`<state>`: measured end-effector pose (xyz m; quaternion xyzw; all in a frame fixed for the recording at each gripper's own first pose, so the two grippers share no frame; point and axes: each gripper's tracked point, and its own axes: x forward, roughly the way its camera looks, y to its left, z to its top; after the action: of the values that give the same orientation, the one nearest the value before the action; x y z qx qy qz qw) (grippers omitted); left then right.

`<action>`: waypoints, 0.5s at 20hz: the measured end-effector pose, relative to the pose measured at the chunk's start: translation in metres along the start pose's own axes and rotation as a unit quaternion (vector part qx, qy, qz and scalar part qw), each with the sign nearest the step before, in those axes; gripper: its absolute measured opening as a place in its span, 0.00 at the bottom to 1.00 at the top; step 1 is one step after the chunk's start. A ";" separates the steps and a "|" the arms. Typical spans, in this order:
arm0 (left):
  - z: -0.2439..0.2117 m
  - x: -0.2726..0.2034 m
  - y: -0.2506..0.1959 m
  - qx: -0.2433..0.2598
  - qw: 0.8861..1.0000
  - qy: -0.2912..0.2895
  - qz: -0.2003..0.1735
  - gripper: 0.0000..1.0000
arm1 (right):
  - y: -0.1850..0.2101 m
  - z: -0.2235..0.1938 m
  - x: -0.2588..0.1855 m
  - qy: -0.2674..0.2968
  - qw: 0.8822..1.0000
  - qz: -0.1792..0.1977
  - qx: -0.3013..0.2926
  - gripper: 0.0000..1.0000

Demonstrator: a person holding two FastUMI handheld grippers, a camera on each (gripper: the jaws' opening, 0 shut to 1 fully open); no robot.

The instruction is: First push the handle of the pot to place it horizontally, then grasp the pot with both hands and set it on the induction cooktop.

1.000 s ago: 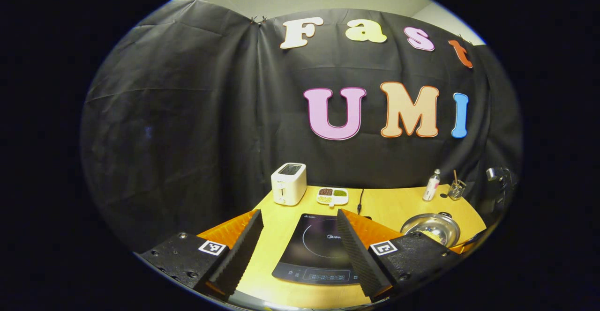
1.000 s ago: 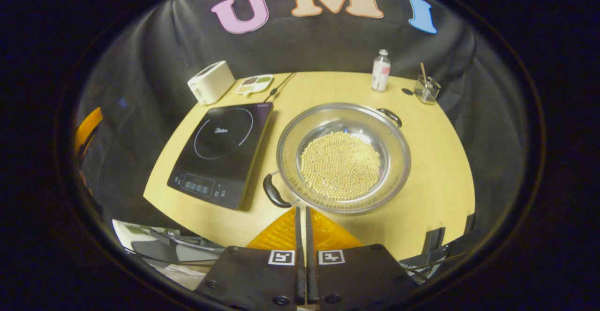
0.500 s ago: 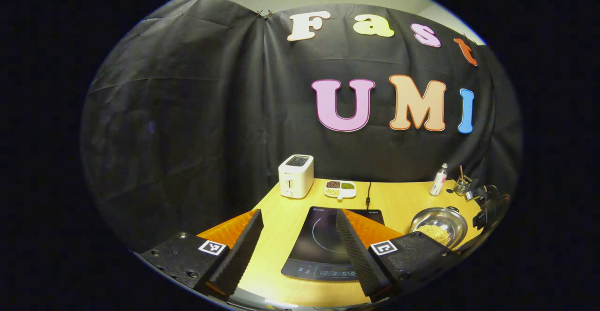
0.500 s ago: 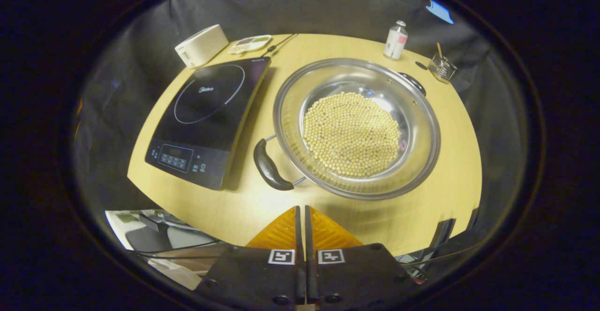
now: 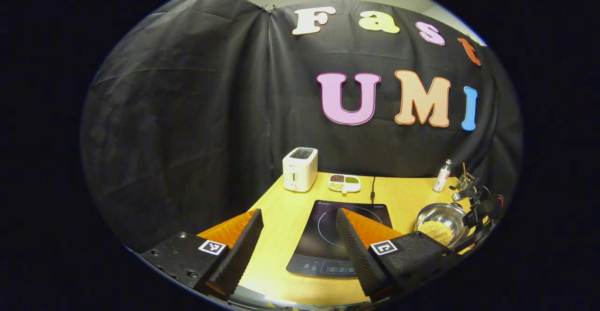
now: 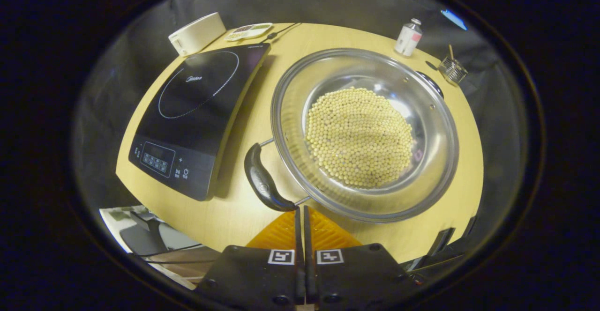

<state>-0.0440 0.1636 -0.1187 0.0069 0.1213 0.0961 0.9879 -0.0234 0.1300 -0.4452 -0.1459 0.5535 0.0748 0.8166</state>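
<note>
The steel pot, holding pale soybeans, stands on the wooden counter just right of the black induction cooktop. Its near black handle points toward the counter's front edge. The right gripper has its jaws together, tips touching or just short of that handle. The left gripper hangs above the counter's front with jaws wide apart and empty, the cooktop ahead of it
</note>
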 end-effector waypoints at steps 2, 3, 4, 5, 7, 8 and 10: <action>-0.001 0.000 0.003 0.002 1.000 0.002 0.001 0.96 | 0.003 0.002 0.003 0.005 1.000 0.003 0.008 0.00; -0.001 0.000 0.003 0.003 1.000 0.002 0.000 0.96 | 0.005 0.003 0.003 0.008 1.000 0.005 0.015 0.03; -0.001 0.000 0.003 0.004 1.000 0.003 0.000 0.96 | 0.008 0.005 0.004 0.011 1.000 0.008 0.027 0.00; -0.002 0.001 0.005 0.003 1.000 0.004 0.001 0.96 | 0.013 0.008 0.005 0.015 0.999 0.013 0.046 0.00; -0.004 0.001 0.006 -0.001 1.000 0.006 0.002 0.96 | 0.021 0.014 0.007 0.020 0.997 0.024 0.075 0.03; -0.004 0.001 0.007 -0.002 1.000 0.008 0.002 0.96 | 0.024 0.020 0.008 0.020 0.996 0.029 0.087 0.03; -0.007 0.003 0.009 -0.004 1.000 0.010 0.004 0.96 | 0.032 0.029 0.011 0.021 0.994 0.033 0.103 0.00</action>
<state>-0.0445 0.1726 -0.1256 0.0029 0.1306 0.1001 0.9864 -0.0031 0.1691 -0.4502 -0.0437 0.5795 0.0413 0.8128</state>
